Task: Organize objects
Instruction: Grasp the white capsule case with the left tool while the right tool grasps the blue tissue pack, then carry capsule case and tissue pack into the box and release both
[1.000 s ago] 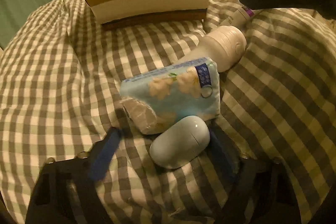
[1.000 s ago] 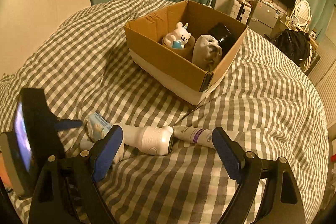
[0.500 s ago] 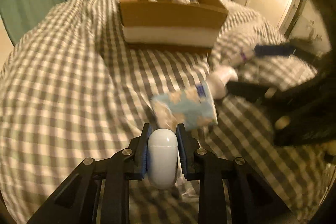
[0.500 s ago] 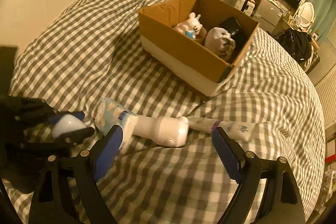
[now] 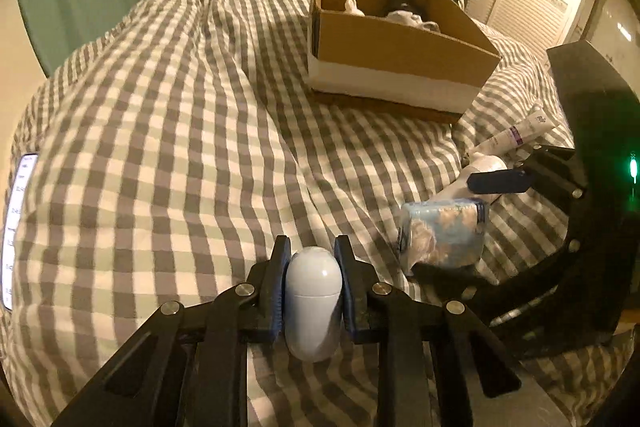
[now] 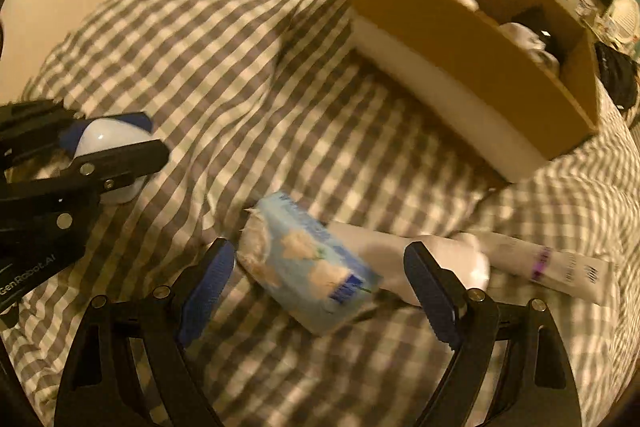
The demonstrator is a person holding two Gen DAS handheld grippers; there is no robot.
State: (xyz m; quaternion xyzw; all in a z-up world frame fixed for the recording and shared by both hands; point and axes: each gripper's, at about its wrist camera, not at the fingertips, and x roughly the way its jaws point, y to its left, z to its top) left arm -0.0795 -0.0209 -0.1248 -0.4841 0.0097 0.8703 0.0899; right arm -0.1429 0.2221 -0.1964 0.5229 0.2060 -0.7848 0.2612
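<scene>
My left gripper (image 5: 312, 263) is shut on a pale blue oval case (image 5: 313, 301) and holds it above the checked bed cover; it also shows in the right wrist view (image 6: 108, 143). My right gripper (image 6: 320, 275) is open, its fingers on either side of a light blue tissue pack (image 6: 308, 263), also seen in the left wrist view (image 5: 442, 233). A white bottle (image 6: 424, 259) and a white tube (image 6: 548, 267) lie just behind the pack. An open cardboard box (image 5: 396, 51) with a plush toy and other things stands further back.
The checked duvet (image 5: 180, 131) covers the whole bed and bulges unevenly. A lit phone screen (image 5: 14, 227) lies at the far left edge. Green curtains, a wardrobe and cluttered furniture stand beyond the bed.
My left gripper closed on the oval case and lifted it off the cover, swinging left. My right gripper came down and forward over the tissue pack.
</scene>
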